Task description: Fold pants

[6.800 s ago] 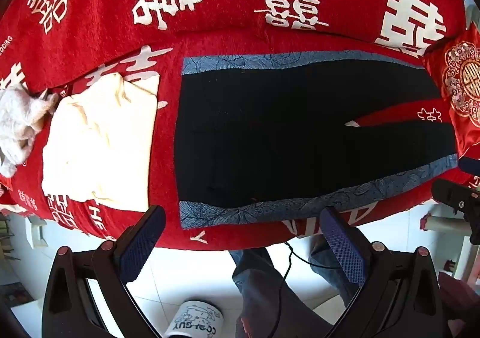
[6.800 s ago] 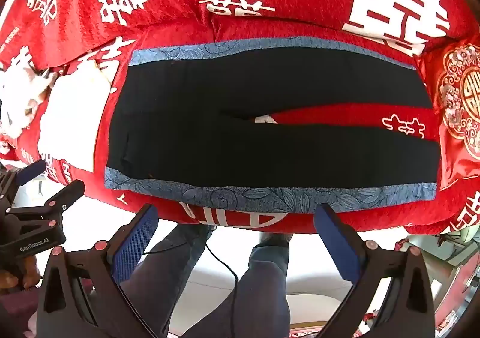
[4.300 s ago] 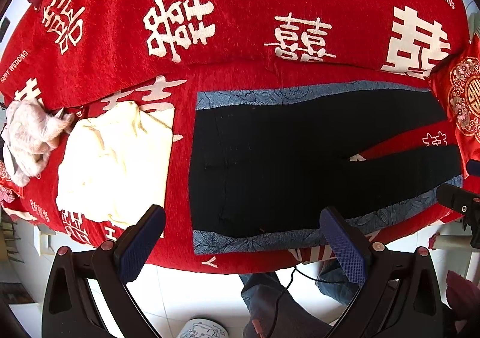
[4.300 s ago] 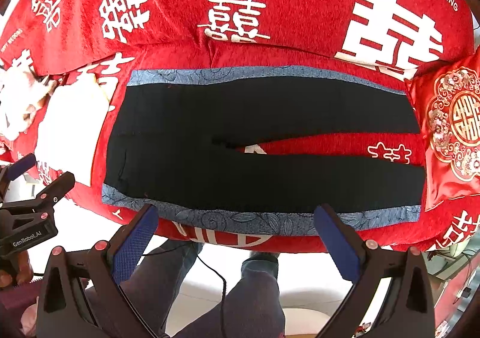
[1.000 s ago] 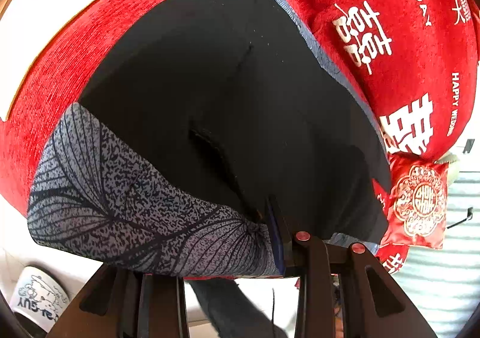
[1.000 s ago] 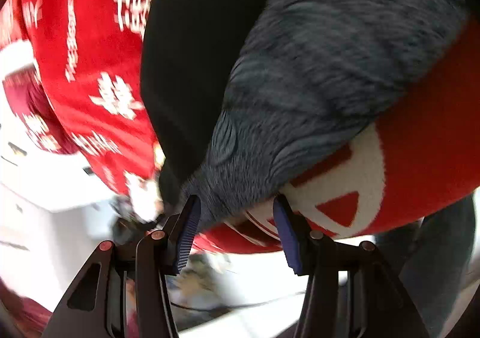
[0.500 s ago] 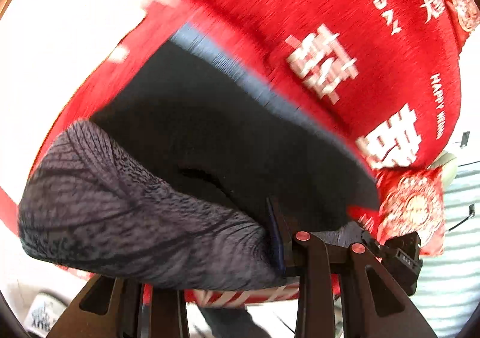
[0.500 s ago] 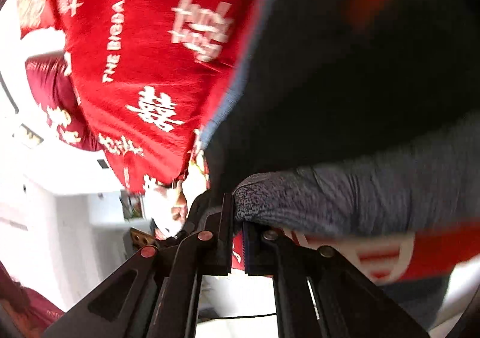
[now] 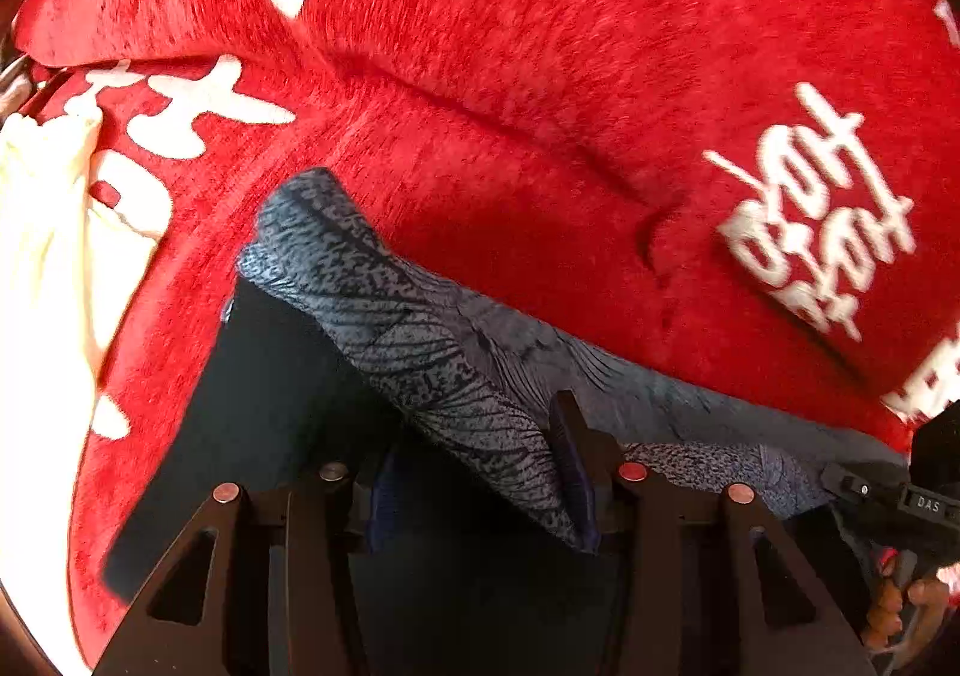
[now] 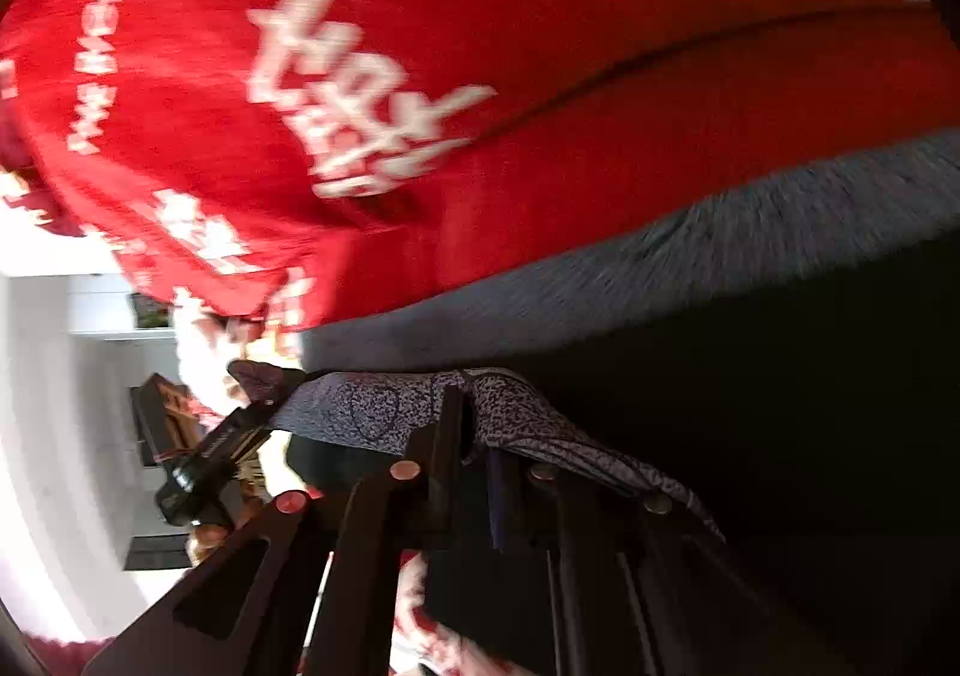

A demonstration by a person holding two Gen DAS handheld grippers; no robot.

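Note:
The black pants (image 9: 270, 412) with grey leaf-patterned side trim (image 9: 420, 328) lie on a red sofa cover (image 9: 540, 106), the near edge folded over to the far edge. In the left wrist view my left gripper (image 9: 474, 472) has its jaws opening. The trim fold still lies between them against the right pad (image 9: 570, 460), and the left pad stands off it. In the right wrist view my right gripper (image 10: 474, 448) is shut on a bunch of the trim (image 10: 372, 406), held over the dark pants (image 10: 750, 376). That view is blurred.
A cream cloth (image 9: 36, 256) lies on the cover to the left of the pants. White characters (image 9: 822, 238) mark the red cover. The right gripper (image 9: 924, 502) shows at the left wrist view's right edge. A hand holds the left gripper (image 10: 198, 466) before a white room.
Both grippers carried the near trim edge across the pants towards the sofa back. The right jaws closed on the trim a second ago. The left jaws have just parted.

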